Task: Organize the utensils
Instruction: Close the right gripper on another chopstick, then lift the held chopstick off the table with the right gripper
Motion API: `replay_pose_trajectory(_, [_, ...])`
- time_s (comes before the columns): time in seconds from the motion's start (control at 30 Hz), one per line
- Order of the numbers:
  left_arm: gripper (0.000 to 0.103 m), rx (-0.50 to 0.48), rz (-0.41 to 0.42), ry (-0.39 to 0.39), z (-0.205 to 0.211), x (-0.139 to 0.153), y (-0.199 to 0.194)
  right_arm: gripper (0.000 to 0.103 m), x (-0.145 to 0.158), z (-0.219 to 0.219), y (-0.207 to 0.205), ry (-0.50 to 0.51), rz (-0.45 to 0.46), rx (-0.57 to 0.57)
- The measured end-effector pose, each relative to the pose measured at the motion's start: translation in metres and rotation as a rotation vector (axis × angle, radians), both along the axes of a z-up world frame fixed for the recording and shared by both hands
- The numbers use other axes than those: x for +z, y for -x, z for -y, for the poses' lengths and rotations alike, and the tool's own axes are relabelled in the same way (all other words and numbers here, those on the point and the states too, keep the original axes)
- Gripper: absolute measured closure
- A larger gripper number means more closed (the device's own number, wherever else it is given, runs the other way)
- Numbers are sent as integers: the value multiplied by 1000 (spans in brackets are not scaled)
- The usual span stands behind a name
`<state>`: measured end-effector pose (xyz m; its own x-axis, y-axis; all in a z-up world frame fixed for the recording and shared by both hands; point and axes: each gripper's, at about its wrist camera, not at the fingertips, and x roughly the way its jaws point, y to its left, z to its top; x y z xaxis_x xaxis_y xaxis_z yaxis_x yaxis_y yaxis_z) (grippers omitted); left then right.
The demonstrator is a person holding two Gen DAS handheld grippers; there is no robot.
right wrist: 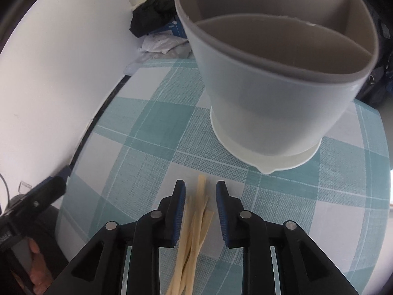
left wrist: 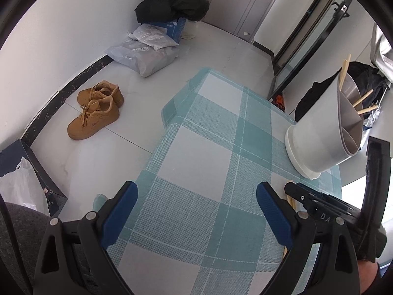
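Chopsticks (right wrist: pixel 194 233) between parted right tongs (right wrist: pixel 200 191)

Left-wrist view: desk (left wrist: pixel 196 147) bare centre & lower frame, free passage. Holder (left wrist: pixel 324 132) blocks right edge. Right-wrist view: holder fills upper right; chopsticks (right wrist: pixel 196 221) lie bottom centre btw tool fingers.

Both grippers alike: black plastic frames with triangular cut-outs, round silver pivot screws, blue ribbed pads on the fingers. Left gripper (left wrist: pixel 196 196), right gripper (right wrist: pixel 200 191). Right gripper's body, seen from the left wrist view, bears white letters "DA". A dark grey knit sleeve (left wrist: pixel 17 231) sits at lower left.
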<state>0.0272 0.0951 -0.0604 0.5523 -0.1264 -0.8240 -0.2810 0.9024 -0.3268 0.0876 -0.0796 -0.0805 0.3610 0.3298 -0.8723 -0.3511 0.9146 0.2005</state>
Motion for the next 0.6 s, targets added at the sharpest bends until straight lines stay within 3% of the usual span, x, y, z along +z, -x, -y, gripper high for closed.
replay_pose_trajectory(0.07, [8,4,-2,5,1,-1,-1,95,1,-5,0,0,6,7])
replay_pose_trajectory(0.13, [8,-4,0,2,4,-1,-2,97,1,-5,1,-12,4,11])
replay_pose_trajectory(0.3, [8,-47,-4,-17,13,-2,-3,97,18,14,5,-86,52,-30])
replay_pose_trajectory(0.6, [8,-239,-43,22,46,-4,-7,97,42,106,25,-397,111,-260])
